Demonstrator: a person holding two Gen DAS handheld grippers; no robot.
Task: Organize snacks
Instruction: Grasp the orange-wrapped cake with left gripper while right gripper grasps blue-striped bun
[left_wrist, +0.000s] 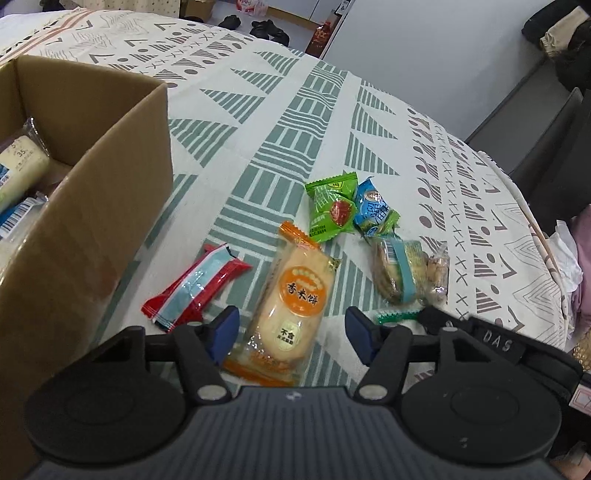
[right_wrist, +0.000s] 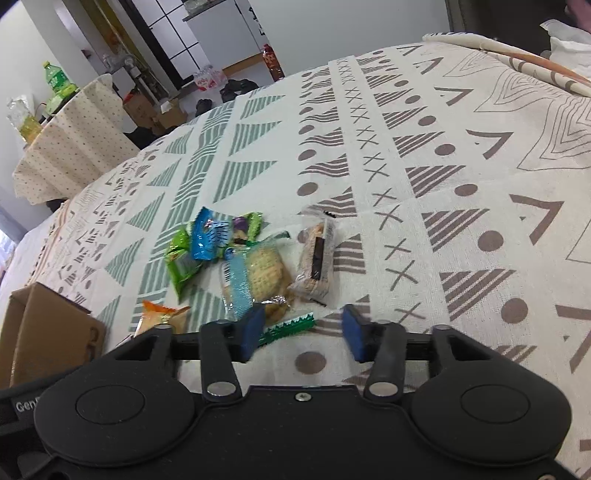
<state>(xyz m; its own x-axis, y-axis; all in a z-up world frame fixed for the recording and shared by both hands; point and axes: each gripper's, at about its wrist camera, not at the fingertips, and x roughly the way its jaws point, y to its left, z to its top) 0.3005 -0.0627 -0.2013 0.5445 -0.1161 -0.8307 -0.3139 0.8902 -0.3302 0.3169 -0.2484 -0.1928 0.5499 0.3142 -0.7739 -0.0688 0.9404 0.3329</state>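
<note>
Task partly done: some packs already lie in cardboard box (left_wrist: 92, 177); approx. six are left on tablecloth (left_wrist: 295, 110). Left gripper (left_wrist: 291, 332) is set half-wide astride rice-cracker pack (left_wrist: 291, 295), not pinched. Right gripper (right_wrist: 303, 332) is held narrow, empty, by green wrapper (right_wrist: 291, 326).

The counter is covered by a pale tablecloth (right_wrist: 443, 155) printed with green and brown triangles, crosses and dots. Beyond its far edge, dark shoes (left_wrist: 269, 28) lie on the floor near a red package (left_wrist: 320, 37) that stands against the foot of a white wall, and a dark chair (left_wrist: 554, 147) stands at the counter's right side. In the right wrist view a smaller table under a dotted cream cloth (right_wrist: 77, 140) carries a green bottle (right_wrist: 55, 77), with open cardboard boxes (right_wrist: 155, 110) on the floor beside it.
</note>
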